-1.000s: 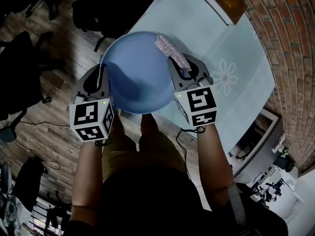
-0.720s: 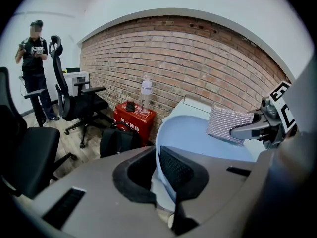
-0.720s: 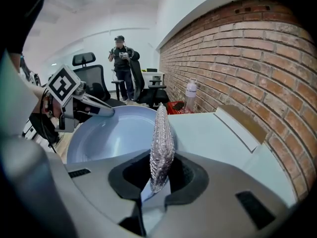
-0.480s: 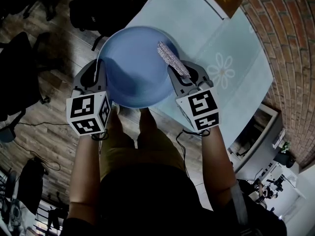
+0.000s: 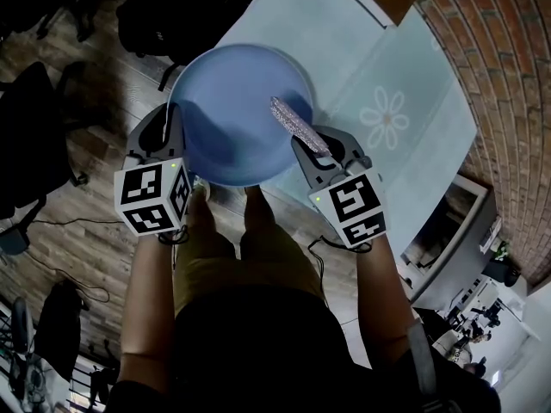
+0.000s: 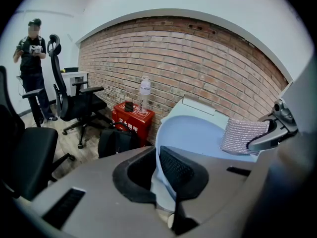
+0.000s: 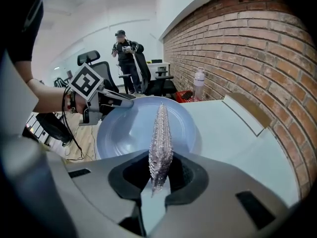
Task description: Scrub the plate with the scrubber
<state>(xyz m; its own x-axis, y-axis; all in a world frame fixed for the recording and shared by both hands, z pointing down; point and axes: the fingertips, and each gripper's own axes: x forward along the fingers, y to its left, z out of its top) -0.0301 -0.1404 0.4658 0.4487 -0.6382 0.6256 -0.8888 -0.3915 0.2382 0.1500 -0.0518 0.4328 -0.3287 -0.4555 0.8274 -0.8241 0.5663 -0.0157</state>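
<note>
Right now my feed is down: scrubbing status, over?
Left gripper shut on plate rim. Right gripper shut on scrubber, held over plate's face; contact unclear. Nothing blocking.

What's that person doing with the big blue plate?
A person holds a gripper in each hand. The left gripper is clamped on the blue plate at its rim, holding it up. The right gripper pinches a sparkly scrubber, set over the plate's inner face near its right side, for scrubbing.

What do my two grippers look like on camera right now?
Both the left gripper and right gripper have grey moulded bodies and black textured pads on the jaws. Each carries a white cube with black square markers, a small green light and a thin black cable. The forearms are bare.
</note>
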